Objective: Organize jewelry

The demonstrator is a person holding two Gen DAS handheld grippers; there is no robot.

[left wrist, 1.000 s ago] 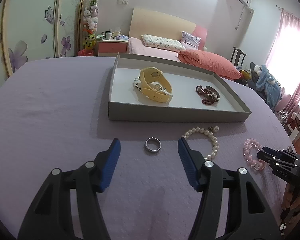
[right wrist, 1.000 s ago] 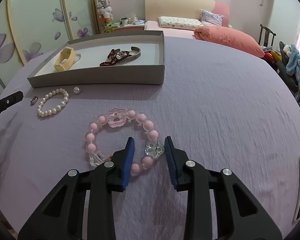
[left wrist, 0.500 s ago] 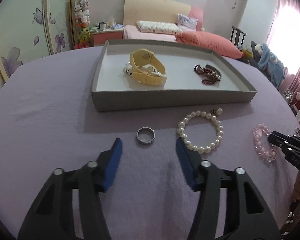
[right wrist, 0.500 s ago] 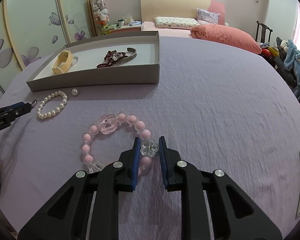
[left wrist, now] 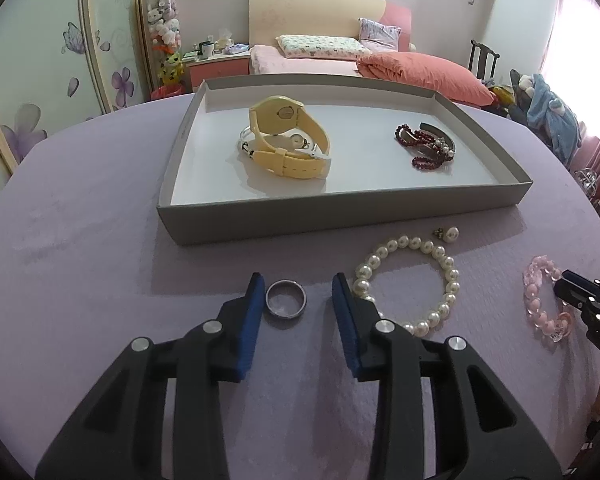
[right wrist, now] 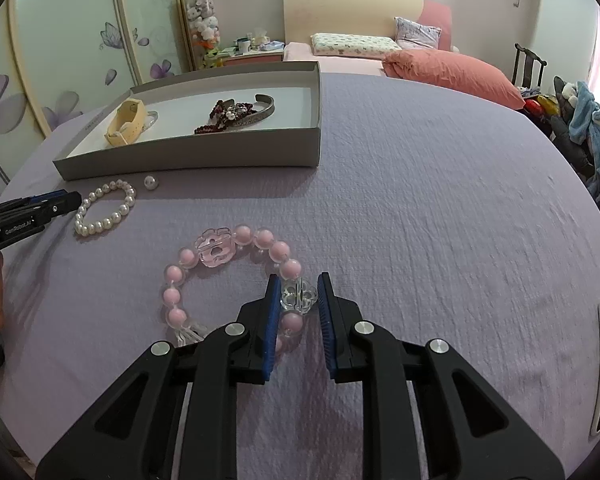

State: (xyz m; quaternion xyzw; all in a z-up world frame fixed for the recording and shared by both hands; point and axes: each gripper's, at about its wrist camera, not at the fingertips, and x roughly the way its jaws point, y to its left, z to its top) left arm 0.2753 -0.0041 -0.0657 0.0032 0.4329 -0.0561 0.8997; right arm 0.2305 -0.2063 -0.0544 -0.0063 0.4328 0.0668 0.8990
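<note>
**Ring between the left pads, pink bracelet in the right**

On the lilac tablecloth, a plain silver band ring lies flat, polished and wide-walled, just in front of the grey tray. The left gripper straddles it: its jaws have just been closing, the left blue pad is right beside the band, the right one stands clear, so nothing is pinched yet.

The right gripper has its jaws drawn in on a pink bead bracelet, round rosy beads strung with clear flower-shaped charms; the pads sit on either side of one clear charm, the left pad against it, a sliver of gap on the other side, so a firm clamp cannot be confirmed.

Beside the ring lies a pearl bracelet, with a loose pearl earring near the tray wall. Inside the tray rest a pale yellow watch, a dark red bead string and a metal cuff bangle.
</note>
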